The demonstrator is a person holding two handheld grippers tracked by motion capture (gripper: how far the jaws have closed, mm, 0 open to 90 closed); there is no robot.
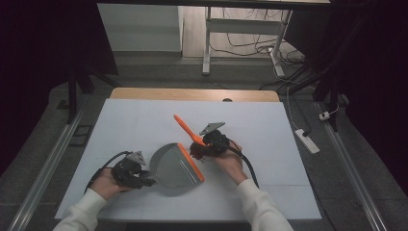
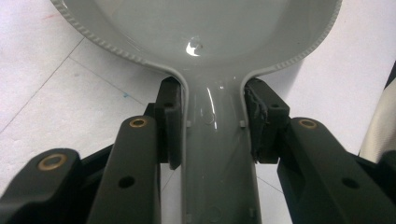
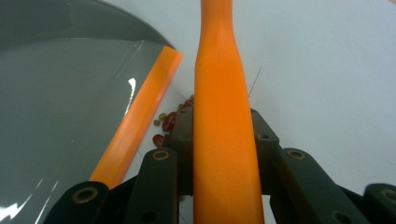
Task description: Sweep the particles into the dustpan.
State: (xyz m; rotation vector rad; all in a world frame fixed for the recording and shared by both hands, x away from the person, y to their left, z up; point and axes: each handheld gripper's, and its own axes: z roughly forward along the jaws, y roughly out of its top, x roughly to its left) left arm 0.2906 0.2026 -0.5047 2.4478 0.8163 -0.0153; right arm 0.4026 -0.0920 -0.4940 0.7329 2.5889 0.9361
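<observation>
At about eight o'clock on the white tabletop (image 1: 144, 120), the left hand-held gripper (image 1: 132, 173) pinches the grey dustpan (image 1: 174, 168) by its handle; seen from that gripper's own view, the two pads sit flush against either side of the handle neck (image 2: 217, 154), just below where it widens into the pan. The pan lies flat near six o'clock, its orange lip (image 1: 191, 161) turned toward three o'clock. It is glossy grey plastic with a ribbed rim, and looks empty. Just beside that lip, toward the centre of the tabletop, lies a small heap of red and greenish beans (image 3: 168, 122). The right hand-held gripper (image 1: 211, 142) is pressed onto the orange brush handle (image 3: 224, 140), which runs straight up between its jaws and points toward eleven o'clock in the high view; the bristles I cannot make out. As I judge it, the risk is scatter: a fast or steep stroke could flick the beans past the lip or under it, since round beans roll freely on a smooth surface. The smooth, tapering handle might also twist in the grip, and the pan could slide backward if pushed.
</observation>
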